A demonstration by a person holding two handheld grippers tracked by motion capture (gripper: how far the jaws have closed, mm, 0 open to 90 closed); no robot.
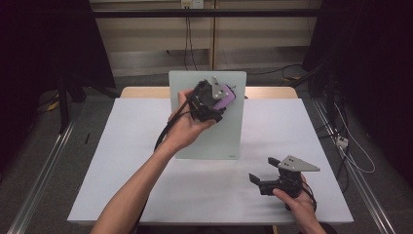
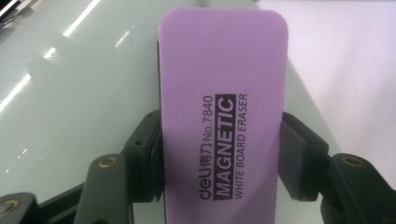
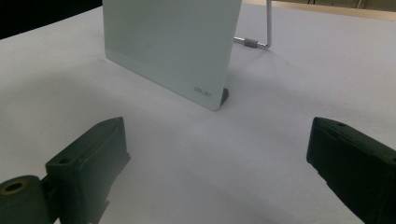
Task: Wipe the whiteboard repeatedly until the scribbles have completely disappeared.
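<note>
A pale glass whiteboard (image 1: 214, 136) leans upright on its stand at the middle of the table. My left gripper (image 1: 221, 100) is up against the board's upper face, shut on a purple magnetic whiteboard eraser (image 1: 225, 96). In the left gripper view the eraser (image 2: 224, 107) sits lengthwise between both black pads, its printed label facing the camera, with the board (image 2: 70, 93) right behind it. My right gripper (image 1: 262, 171) rests low on the table at the front right, jaws wide apart with nothing between them. Its own view looks at the board's lower corner (image 3: 187, 51).
A white cloth (image 1: 122, 161) covers the table. A thin metal leg (image 3: 261, 32) props the board from behind. Dark frames and cables stand beyond the table's left and right edges.
</note>
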